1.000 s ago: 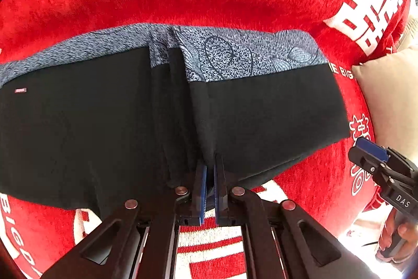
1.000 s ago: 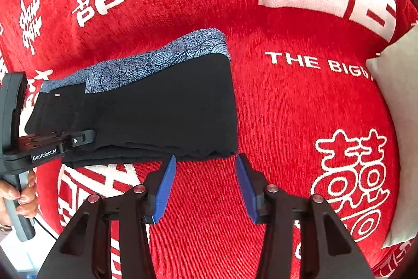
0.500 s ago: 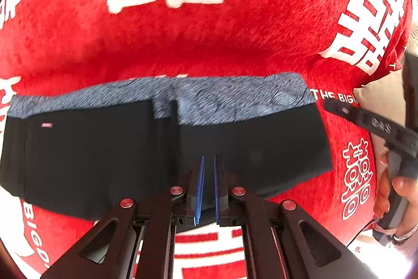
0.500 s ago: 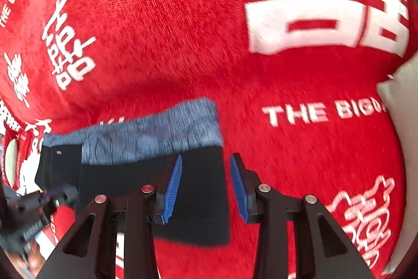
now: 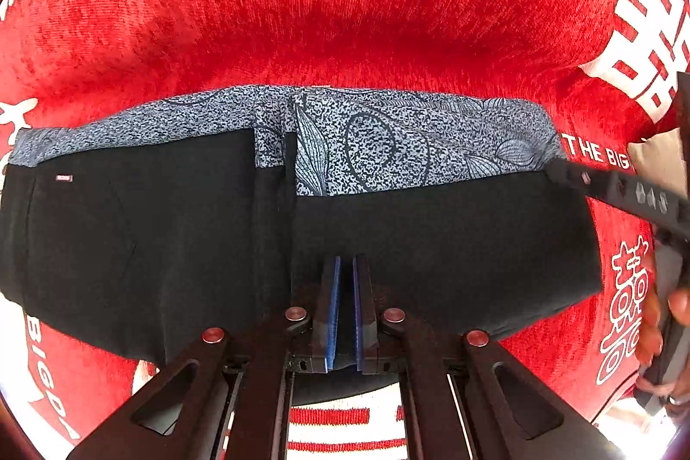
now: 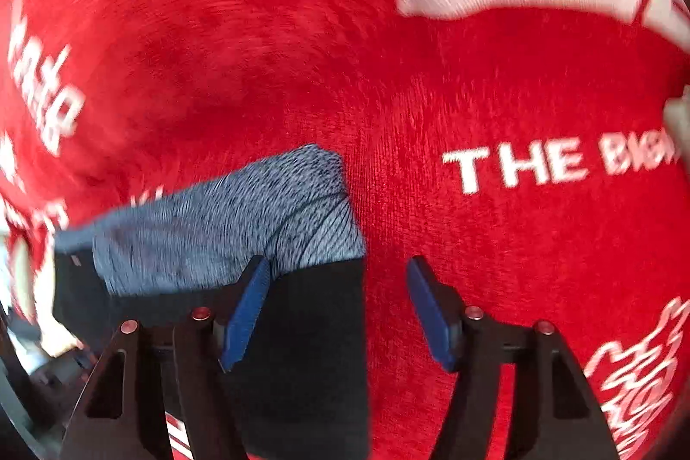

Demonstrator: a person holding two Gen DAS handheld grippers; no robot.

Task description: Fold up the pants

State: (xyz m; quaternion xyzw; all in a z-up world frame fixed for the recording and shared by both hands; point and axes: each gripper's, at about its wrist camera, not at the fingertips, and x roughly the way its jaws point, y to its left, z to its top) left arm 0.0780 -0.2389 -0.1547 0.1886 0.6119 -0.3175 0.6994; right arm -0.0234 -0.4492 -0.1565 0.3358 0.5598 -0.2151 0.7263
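Note:
The pants [image 5: 431, 244] are black with a grey-blue patterned panel along the far edge, lying folded and flat on a red blanket [image 5: 345, 29]. My left gripper [image 5: 346, 266] is shut with its blue pads over the near middle of the black cloth; whether it pinches cloth I cannot tell. My right gripper [image 6: 338, 274] is open, its fingers straddling the right end of the pants [image 6: 310, 309], just above the black edge. The right gripper's body also shows at the right edge of the left wrist view [image 5: 621, 192].
The red blanket [image 6: 474, 72] carries white characters and lettering. A beige pillow [image 5: 655, 167] lies at the right edge. A hand [image 5: 664, 313] holds the right gripper's handle at the lower right.
The right gripper moved forward over the right end of the pants and its jaws widened. The left gripper stayed shut over the middle of the pants, shifting slightly.

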